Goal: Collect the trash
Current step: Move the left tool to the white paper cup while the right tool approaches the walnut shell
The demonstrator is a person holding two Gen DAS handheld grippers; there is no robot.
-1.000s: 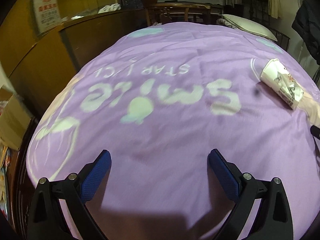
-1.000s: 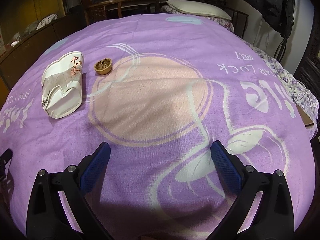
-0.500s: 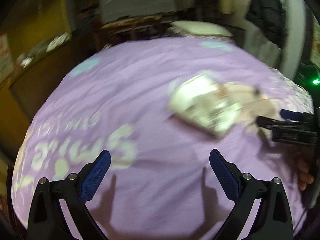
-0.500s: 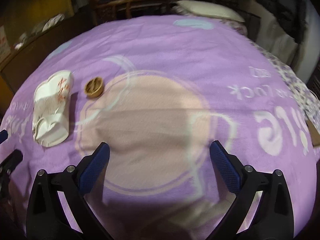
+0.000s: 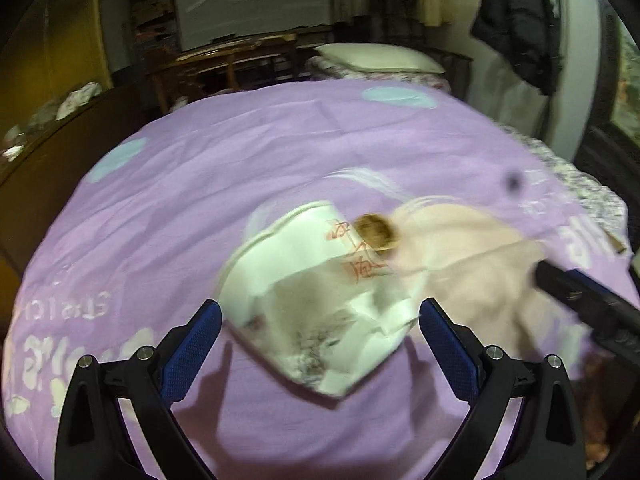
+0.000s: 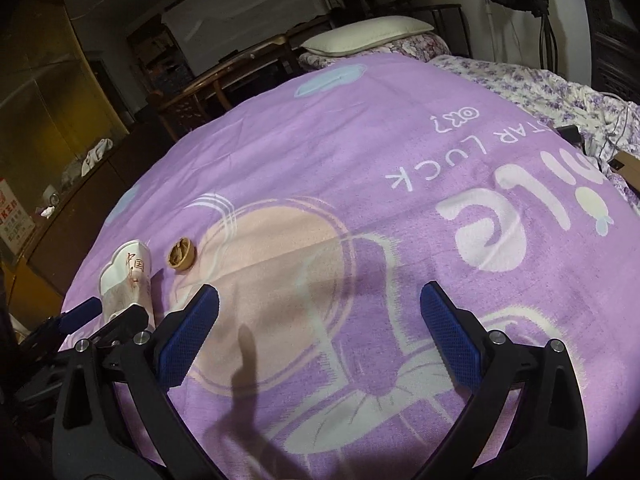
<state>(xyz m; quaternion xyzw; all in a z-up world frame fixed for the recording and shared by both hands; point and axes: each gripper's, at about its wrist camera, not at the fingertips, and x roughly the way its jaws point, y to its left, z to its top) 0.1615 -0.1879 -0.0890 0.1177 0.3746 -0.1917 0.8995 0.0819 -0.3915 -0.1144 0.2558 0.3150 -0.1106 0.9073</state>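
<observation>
The left gripper (image 5: 320, 332) is held with its jaws spread wide, and the crushed cup (image 5: 316, 300) is framed between the blue pads (image 5: 192, 350), its near end lying in the gap with no contact seen on either side. The right gripper (image 6: 319, 330) is likewise released, its fingers parted over bare blanket (image 6: 360, 160) with nothing between them. The cup is found lying flattened on its side on the blanket, and the nutshell (image 5: 376, 230) is seen just beyond its printed end, touching or nearly so; the blur there does not allow the contact to be settled. In the right wrist view the two are shown slightly apart, the cup (image 6: 128, 280) at far left and the nutshell (image 6: 182, 255) beside it, and the left gripper's fingers are seen reaching the cup's near end. The pillow (image 6: 368, 34) and dark furniture beyond the bed are recorded in both views; only the right view is sharp, and the printed lettering is legible there. The right gripper's finger is shown at the right edge of the left view. Compared with a second ago, when the cup lay at the far right of the left view, it has been brought to the centre, close before the jaws. The right gripper has been swung to the right, so the cup has shifted toward that view's left edge.
</observation>
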